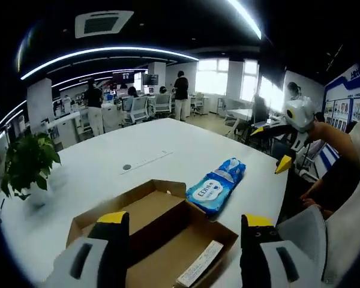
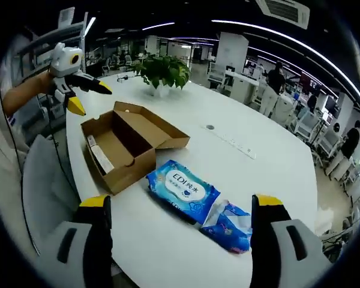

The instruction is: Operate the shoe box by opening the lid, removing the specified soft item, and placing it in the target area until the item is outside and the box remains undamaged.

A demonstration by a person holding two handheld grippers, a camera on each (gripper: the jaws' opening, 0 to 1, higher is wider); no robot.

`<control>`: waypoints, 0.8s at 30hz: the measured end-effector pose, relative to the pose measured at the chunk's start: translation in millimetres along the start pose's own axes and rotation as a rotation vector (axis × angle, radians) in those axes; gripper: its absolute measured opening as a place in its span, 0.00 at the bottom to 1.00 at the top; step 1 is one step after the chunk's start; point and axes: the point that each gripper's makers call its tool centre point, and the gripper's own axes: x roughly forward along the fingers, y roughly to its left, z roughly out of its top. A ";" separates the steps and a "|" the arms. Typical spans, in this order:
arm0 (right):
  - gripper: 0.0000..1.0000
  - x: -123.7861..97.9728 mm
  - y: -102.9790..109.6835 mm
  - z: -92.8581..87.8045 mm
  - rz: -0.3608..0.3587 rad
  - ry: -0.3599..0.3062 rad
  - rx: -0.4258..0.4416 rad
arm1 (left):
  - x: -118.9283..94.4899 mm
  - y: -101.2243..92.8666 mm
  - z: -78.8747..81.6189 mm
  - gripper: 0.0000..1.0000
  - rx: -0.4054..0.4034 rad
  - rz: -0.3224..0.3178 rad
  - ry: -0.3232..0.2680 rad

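Already the blue wipes pack point(image 2: 195, 201) lies flat on the white table point(image 2: 276, 174), just beside the open cardboard shoe box point(image 2: 129, 144), whose lid is folded back; a small white carton point(image 2: 101, 157) rests inside the box. In the left gripper view the pack point(image 1: 217, 185) sits beyond the box point(image 1: 162, 231). The left gripper point(image 1: 183, 225) hangs over the box with jaws apart and empty. The right gripper point(image 2: 183, 207) is likewise spread wide, above the pack, holding nothing. A potted plant point(image 2: 162, 71) stands farther along the table.

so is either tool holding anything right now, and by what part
Nothing is held. The left tool is open above the open shoe box; the right tool is open above the blue wipes pack, which lies on the white table.
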 end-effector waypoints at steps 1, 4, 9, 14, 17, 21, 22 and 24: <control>0.92 2.9 4.9 3.7 0.019 -0.007 -0.005 | -5.2 4.0 -2.1 0.79 -0.004 0.013 -0.003; 0.92 10.4 18.8 10.4 0.070 -0.009 -0.029 | -16.5 13.7 -8.8 0.82 -0.027 0.037 -0.009; 0.90 23.4 41.3 18.8 0.153 -0.004 -0.067 | -36.1 35.1 -28.5 0.85 -0.042 0.095 0.012; 0.88 35.8 60.0 23.8 0.226 0.008 -0.103 | -51.8 54.3 -43.3 0.89 -0.099 0.153 0.020; 0.87 43.6 69.5 27.8 0.259 0.014 -0.123 | -58.5 60.0 -50.4 0.92 -0.113 0.169 0.024; 0.84 54.8 82.8 35.8 0.304 0.012 -0.153 | -65.6 65.0 -60.2 0.95 -0.127 0.188 0.034; 0.83 58.9 87.0 37.9 0.318 0.013 -0.164 | -67.1 66.1 -62.4 0.95 -0.127 0.194 0.038; 0.81 63.8 92.2 39.5 0.337 0.016 -0.177 | -70.2 69.2 -68.3 0.95 -0.133 0.206 0.045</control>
